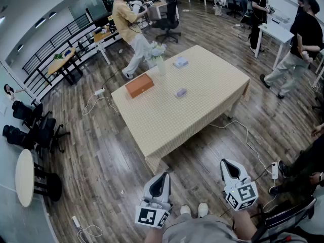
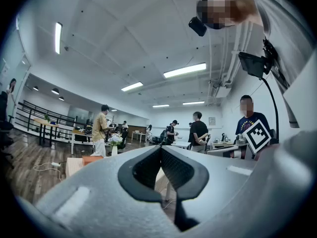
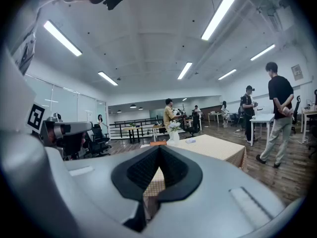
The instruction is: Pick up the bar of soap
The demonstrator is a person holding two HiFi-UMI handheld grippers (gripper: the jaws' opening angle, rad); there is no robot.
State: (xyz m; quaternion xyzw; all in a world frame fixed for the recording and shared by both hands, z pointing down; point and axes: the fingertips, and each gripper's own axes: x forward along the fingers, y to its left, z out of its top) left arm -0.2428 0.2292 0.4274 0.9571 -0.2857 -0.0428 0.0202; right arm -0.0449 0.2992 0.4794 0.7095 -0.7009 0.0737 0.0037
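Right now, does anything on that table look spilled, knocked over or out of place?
Nothing stands out. On the table, the vase stands upright; the orange box, the far pale item and the middle pale item lie flat, nothing spilled. Only a cable trails over the floor beside it.

Grey left gripper (image 1: 163, 174) and right gripper (image 1: 225, 161) (black-lined) bear marker cubes (image 1: 152, 216).

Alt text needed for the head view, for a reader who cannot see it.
The left hand-held gripper and right hand-held gripper, both shut and empty, hang above a wooden floor, short of a table in beige checked cloth. On it: an orange rectangular box, a vase of white flowers, a pale rectangular box and a small pale oval object.
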